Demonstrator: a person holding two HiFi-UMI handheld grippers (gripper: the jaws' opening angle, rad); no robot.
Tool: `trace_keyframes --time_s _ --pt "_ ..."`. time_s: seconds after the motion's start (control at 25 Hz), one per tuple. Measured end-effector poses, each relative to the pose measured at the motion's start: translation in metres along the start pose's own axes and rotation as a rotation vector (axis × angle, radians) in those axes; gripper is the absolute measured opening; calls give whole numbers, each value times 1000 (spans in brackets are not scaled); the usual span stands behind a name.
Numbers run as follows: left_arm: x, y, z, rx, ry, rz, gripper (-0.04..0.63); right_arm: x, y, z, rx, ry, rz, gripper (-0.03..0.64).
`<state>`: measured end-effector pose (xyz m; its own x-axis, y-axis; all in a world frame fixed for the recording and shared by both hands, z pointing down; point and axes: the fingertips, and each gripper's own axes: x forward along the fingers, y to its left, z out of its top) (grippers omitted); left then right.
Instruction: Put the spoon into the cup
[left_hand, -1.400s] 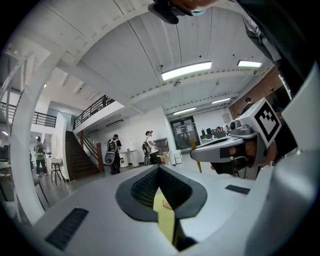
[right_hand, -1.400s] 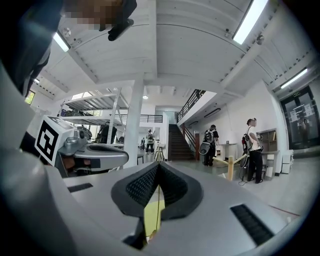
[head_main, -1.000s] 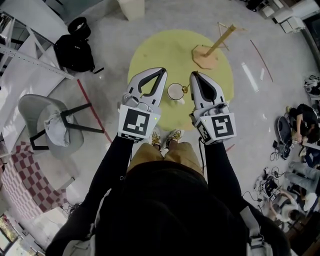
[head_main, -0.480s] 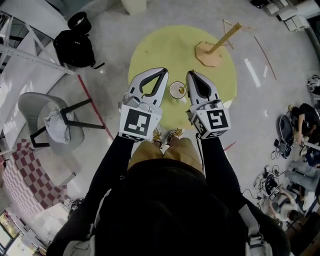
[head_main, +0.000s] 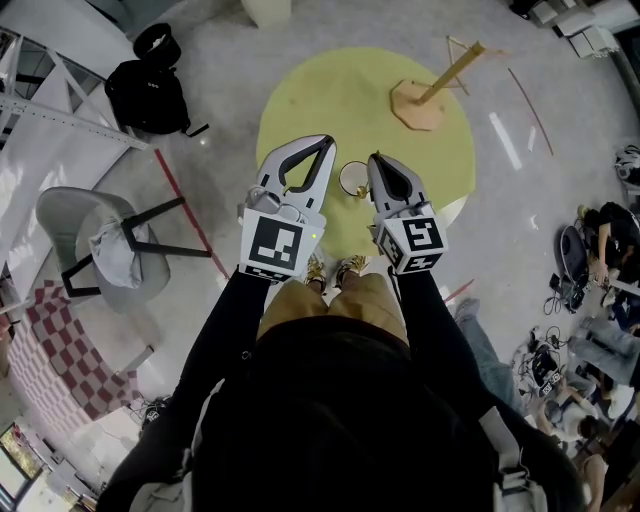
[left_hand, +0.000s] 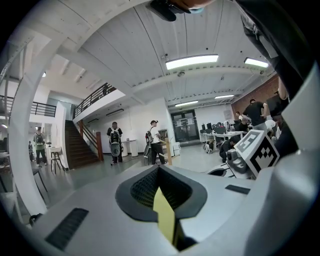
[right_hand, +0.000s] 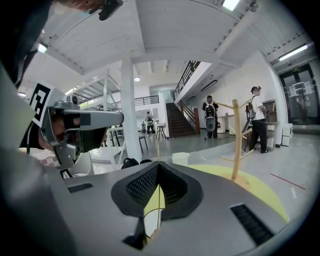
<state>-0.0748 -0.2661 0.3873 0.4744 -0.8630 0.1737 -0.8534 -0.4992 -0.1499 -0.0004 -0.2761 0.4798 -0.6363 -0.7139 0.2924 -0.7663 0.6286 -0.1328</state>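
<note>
A white cup (head_main: 351, 178) with a gold handle stands on the round yellow table (head_main: 310, 100), between my two grippers in the head view. My right gripper (head_main: 373, 158) is just right of the cup and shut on the spoon. In the right gripper view the spoon's thin gold handle (right_hand: 159, 147) runs upright through the shut jaws of the right gripper (right_hand: 158, 165). The spoon's bowl is hidden. My left gripper (head_main: 325, 141) hangs left of the cup. In its own view the left gripper (left_hand: 159, 167) is shut with nothing in it.
A wooden stand (head_main: 420, 100) with a slanted rod sits on the far right of the table. A grey chair (head_main: 100, 250) and a black bag (head_main: 150, 95) are on the floor at left. People sit at the right edge (head_main: 600, 250).
My right gripper has sunk and shifted left, closer to the cup, with the spoon still in it. The left gripper has stayed put.
</note>
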Motion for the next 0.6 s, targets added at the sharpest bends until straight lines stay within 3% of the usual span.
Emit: trace_keyframes --time_s 0.4,0.6 --pt "4 1 -1 -1 4 -2 15 5 -8 -2 8 -6 -34 26" --pt "3 3 -3 -3 10 2 15 5 -9 -24 8 49 -46 26"
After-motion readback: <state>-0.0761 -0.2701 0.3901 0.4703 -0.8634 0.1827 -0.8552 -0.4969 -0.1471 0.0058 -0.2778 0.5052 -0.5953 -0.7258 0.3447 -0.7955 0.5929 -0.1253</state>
